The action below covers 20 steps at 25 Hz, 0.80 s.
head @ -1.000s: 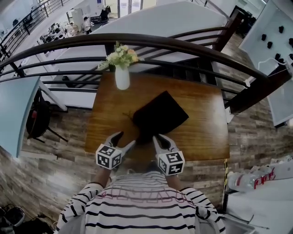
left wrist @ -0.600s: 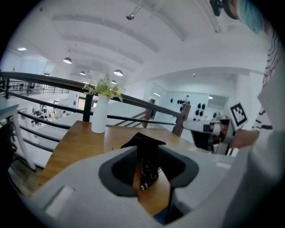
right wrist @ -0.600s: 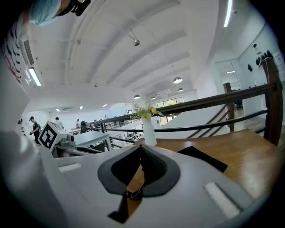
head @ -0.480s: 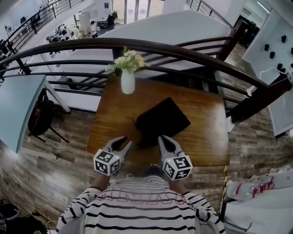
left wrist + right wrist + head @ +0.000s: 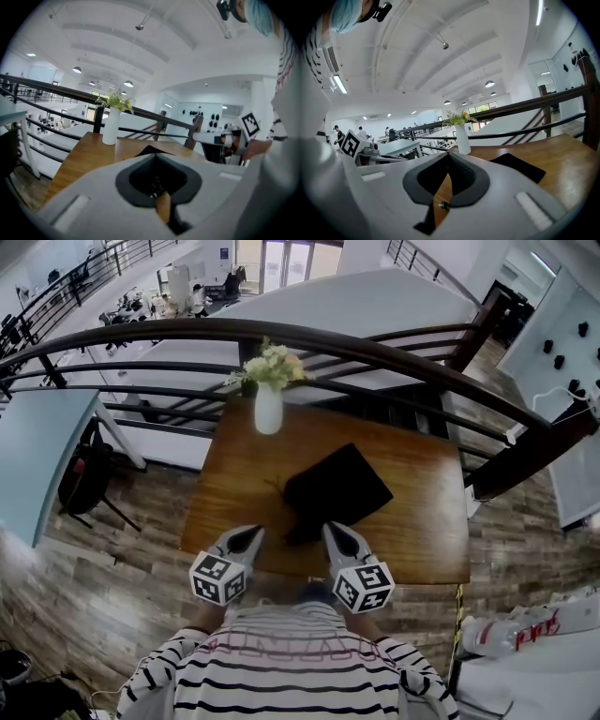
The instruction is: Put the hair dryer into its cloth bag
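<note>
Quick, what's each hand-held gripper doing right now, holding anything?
Left hand-held gripper: closed, jaws just shut, holding nothing.
Right hand-held gripper: closed, holding nothing.

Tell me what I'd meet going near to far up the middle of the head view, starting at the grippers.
Left gripper, jaws just closed empty, beside right gripper, shut and empty → flat black cloth bag on the brown wooden table → white vase of pale flowers → dark curved handrail.

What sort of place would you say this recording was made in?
Probably a mezzanine or upper landing in an open-plan office: a wooden table stands by a dark curved railing, and beyond it a lower floor with desks and people shows.
</note>
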Motion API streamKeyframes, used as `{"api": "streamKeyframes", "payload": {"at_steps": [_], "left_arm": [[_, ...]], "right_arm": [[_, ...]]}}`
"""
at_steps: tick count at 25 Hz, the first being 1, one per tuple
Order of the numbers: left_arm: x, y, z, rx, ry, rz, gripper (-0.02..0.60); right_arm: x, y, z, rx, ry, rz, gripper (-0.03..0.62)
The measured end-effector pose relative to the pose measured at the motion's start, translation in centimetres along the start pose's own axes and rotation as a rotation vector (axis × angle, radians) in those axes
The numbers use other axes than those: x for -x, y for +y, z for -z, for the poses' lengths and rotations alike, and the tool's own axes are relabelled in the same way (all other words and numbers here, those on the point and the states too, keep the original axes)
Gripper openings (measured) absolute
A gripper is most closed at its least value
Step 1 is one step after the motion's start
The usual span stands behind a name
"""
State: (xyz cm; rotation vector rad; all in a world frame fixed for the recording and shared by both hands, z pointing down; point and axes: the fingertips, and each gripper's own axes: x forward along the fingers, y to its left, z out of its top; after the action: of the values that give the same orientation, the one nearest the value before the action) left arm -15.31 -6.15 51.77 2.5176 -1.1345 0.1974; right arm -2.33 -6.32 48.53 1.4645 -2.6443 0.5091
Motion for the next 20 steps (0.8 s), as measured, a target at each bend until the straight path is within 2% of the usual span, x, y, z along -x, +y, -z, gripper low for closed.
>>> {"api": "streamKeyframes", "payload": {"at_steps": [20], "left_arm": [[1.6, 0.3, 1.5, 0.012, 0.014, 0.004, 0.003]], "right_arm": [[-0.5, 1.8, 1.6, 0.013, 0.045, -0.007, 0.000]]}}
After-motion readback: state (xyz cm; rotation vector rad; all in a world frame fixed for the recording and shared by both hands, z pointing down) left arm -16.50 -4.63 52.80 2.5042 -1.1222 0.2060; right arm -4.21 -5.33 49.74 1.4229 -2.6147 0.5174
